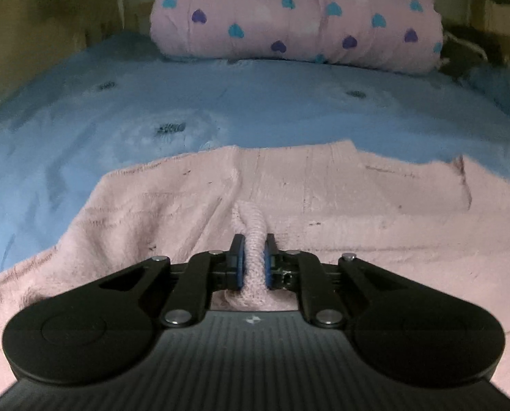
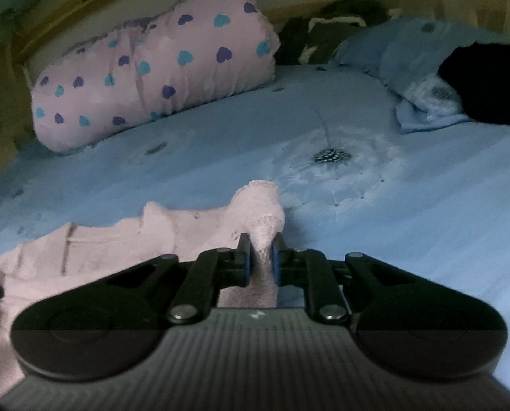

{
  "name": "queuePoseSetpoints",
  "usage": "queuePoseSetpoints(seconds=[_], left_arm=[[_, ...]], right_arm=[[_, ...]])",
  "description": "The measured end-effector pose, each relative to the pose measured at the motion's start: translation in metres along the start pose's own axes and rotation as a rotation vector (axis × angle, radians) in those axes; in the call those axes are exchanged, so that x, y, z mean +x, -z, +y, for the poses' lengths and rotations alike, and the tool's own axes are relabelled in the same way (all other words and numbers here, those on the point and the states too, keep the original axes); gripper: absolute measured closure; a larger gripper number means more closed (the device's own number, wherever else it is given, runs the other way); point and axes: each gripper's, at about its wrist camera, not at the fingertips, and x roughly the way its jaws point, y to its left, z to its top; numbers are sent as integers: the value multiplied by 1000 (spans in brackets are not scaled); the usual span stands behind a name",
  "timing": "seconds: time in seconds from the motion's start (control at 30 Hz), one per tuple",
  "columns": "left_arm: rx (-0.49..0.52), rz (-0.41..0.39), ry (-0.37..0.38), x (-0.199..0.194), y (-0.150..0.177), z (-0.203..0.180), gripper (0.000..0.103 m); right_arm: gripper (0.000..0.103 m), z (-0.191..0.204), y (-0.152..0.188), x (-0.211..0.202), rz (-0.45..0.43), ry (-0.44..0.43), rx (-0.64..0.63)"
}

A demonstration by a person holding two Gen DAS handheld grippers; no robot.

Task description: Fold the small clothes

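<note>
Pink fleece garment (image 1: 323, 198) lies spread on the blue bedsheet (image 1: 255, 102), at the near part of the bed, its far edge ragged against the sheet. The left gripper (image 1: 253, 260) is clamped on a ribbed knit fold of it, pads pressing both sides. The right gripper (image 2: 262, 257) is pinched tight on a raised corner of the same garment (image 2: 117, 246) at its right edge, the fabric pulled up into a peak. A rolled pink blanket with hearts (image 1: 296, 17) rests at the far edge of the bed, and a black cloth (image 2: 487, 82) lies at the far right corner
</note>
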Motion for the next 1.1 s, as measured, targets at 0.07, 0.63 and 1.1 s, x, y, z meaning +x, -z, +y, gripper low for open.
queuePoseSetpoints(seconds=[0.07, 0.63, 1.1], left_arm=[[27, -5, -11, -1, 0, -3, 89], [-76, 23, 45, -37, -6, 16, 41], [-65, 27, -135, -114, -26, 79, 35]], right_arm=[[87, 1, 5, 10, 47, 18, -34], [46, 0, -4, -13, 50, -2, 7], [45, 15, -7, -69, 67, -118, -31]])
